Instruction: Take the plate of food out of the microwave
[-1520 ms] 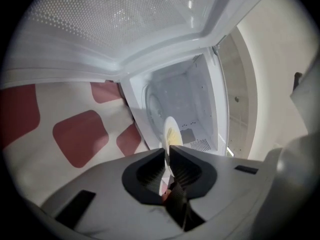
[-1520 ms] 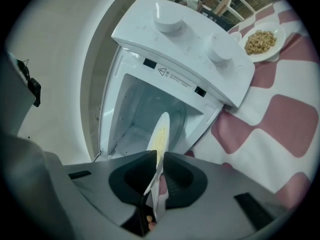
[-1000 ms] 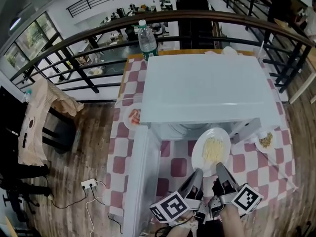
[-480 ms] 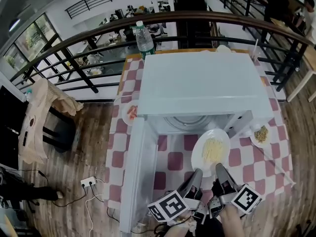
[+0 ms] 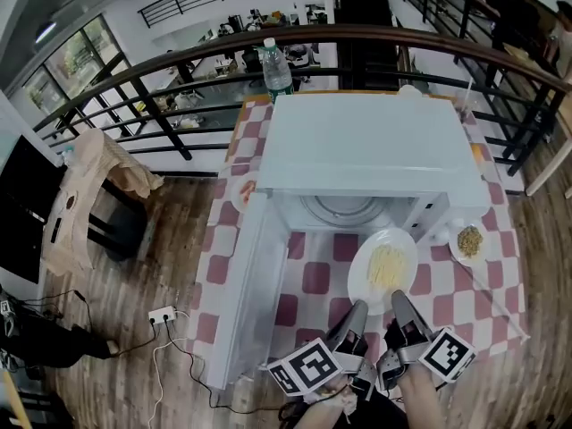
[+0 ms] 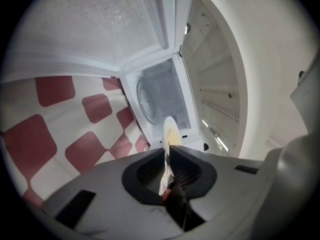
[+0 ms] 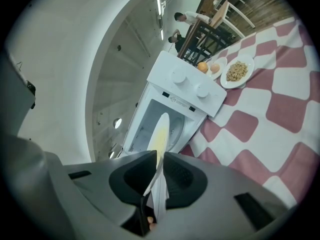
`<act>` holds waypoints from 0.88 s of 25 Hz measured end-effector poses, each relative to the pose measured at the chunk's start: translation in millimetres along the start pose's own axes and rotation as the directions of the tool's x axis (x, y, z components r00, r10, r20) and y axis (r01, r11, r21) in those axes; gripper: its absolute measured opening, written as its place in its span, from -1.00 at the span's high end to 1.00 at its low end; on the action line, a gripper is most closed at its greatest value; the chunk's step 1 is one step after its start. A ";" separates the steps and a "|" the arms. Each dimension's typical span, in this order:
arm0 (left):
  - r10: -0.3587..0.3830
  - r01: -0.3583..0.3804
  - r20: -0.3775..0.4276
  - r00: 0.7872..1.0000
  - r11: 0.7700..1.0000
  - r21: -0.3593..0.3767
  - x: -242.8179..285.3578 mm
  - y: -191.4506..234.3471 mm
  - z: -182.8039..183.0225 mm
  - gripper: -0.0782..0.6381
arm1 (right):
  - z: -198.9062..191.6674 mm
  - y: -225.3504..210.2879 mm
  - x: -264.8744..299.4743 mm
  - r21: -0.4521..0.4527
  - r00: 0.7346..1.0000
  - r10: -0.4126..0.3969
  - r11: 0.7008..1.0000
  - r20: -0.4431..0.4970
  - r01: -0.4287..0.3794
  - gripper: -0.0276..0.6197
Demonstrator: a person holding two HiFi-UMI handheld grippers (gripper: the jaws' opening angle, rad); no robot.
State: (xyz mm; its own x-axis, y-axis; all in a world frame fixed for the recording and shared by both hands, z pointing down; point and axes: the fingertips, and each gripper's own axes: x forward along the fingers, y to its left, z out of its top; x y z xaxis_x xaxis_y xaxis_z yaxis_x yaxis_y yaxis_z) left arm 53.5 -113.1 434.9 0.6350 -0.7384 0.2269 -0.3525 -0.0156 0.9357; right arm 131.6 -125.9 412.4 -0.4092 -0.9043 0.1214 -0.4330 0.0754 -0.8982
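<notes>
Outside the microwave, the plate rim sits pinched in both jaws (noodles, seemingly).

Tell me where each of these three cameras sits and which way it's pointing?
Head view: on the person's head, looking steeply down on the open microwave and checked tablecloth; left gripper and right gripper show below, both gripping the plate of noodles.
Left gripper view: on the left gripper, facing along its jaws into the microwave; its own jaws show.
Right gripper view: on the right gripper, facing the microwave's front; its jaws show.
Shared: both gripper views see the plate edge-on and the microwave.
</notes>
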 end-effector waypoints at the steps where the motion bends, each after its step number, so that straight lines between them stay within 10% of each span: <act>1: 0.001 -0.001 0.003 1.000 1.000 -0.001 -1.9 -0.9 -1.9 0.64 | -0.2 0.9 -2.4 0.000 1.000 0.003 1.000 -0.001 -0.003 0.81; 22: -0.009 0.008 0.026 1.000 1.000 0.029 -10.1 -15.6 -7.5 0.64 | 5.6 11.1 -14.8 0.014 0.999 0.040 0.999 0.019 -0.040 0.82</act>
State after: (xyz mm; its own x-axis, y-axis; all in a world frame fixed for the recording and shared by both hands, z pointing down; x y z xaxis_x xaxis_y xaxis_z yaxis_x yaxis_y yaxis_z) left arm 57.7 -100.3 420.0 0.6202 -0.7553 0.2119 -0.3674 -0.0410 0.9292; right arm 137.4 -114.0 398.3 -0.4113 -0.9082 0.0774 -0.4049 0.1059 -0.9082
